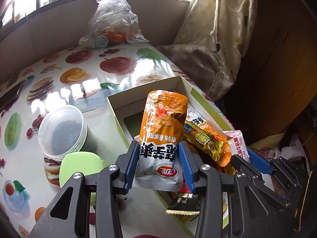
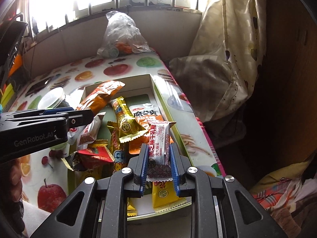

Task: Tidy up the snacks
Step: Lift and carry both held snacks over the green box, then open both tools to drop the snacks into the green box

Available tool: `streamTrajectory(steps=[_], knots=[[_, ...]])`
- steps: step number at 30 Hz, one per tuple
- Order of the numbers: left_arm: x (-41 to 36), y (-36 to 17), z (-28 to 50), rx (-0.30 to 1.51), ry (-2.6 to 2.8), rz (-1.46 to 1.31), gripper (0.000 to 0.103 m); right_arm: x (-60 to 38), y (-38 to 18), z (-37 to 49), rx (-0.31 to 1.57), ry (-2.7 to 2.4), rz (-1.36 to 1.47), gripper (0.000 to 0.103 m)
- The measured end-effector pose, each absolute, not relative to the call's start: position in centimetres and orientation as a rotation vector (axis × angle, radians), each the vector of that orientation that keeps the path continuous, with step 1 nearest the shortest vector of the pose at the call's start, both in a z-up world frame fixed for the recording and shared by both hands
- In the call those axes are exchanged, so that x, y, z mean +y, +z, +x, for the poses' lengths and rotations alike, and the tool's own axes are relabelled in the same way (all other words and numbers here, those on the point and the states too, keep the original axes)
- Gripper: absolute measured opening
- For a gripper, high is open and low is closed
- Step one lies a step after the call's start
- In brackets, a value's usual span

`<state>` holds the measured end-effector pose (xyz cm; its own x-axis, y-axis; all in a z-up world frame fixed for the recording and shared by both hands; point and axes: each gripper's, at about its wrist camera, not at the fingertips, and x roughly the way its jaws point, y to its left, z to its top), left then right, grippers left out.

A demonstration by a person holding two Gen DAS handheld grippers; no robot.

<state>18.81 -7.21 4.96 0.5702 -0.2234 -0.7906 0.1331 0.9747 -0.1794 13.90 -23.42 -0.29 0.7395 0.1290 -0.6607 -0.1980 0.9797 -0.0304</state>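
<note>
Left gripper (image 1: 159, 162): we are clenching the blue ribbed pads on the silver lower end of the orange and silver snack pouch (image 1: 163, 130), holding it upright over the near part of the box.
Right gripper (image 2: 159, 163): we are gripping the white and red candy bar wrapper (image 2: 159, 144) by its lower half, jaws nearly together, above the box's near right corner.
Slip risk: we are judging both packs slick, since they are glossy film; the puffy pouch could squirm out sideways if we are squeezing only air and foil.
Crush risk: we are guessing the bar inside the thin wrapper could snap under a hard pinch.
Collision risk: we are working both grippers over the same box, close together, so one could knock the other's pack loose.
Spill risk: we are seeing wrappers heaped at the near end, a gold bar wrapper (image 2: 126, 122) lying across others; a careless drop could push some over the low wall.
Box (image 1: 111, 107): we are looking at a shallow cardboard carton, white inside, green outside, sharp-cornered, its far end mostly bare.
Table (image 1: 59, 75): we are resting everything on a shiny fruit-and-burger printed cloth that is throwing back window glare.
Round tub (image 1: 63, 129): we are noting a clear-lidded plastic container left of the box, with a pale green lid (image 1: 79, 166) beside it.
Clear plastic bag (image 1: 113, 21): we are seeing crinkled film at the far edge, something orange inside.
</note>
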Motion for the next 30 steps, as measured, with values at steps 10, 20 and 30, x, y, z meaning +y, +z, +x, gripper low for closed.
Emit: streamTrajectory(steps=[10,20,30], knots=[[-8.4,4.5,19.7,0.94,-0.198,-0.065,0.044,-24.1,-0.9,14.4,0.717,0.201,-0.072,0.02],[-8.9,4.5,19.8,0.947,-0.192,-0.054,0.045,-24.2,-1.0,14.4,0.716,0.206,-0.058,0.027],[-8.7,5.2,19.0,0.924,-0.198,-0.047,0.045,-24.2,-0.7,13.9,0.707,0.206,-0.039,0.04]])
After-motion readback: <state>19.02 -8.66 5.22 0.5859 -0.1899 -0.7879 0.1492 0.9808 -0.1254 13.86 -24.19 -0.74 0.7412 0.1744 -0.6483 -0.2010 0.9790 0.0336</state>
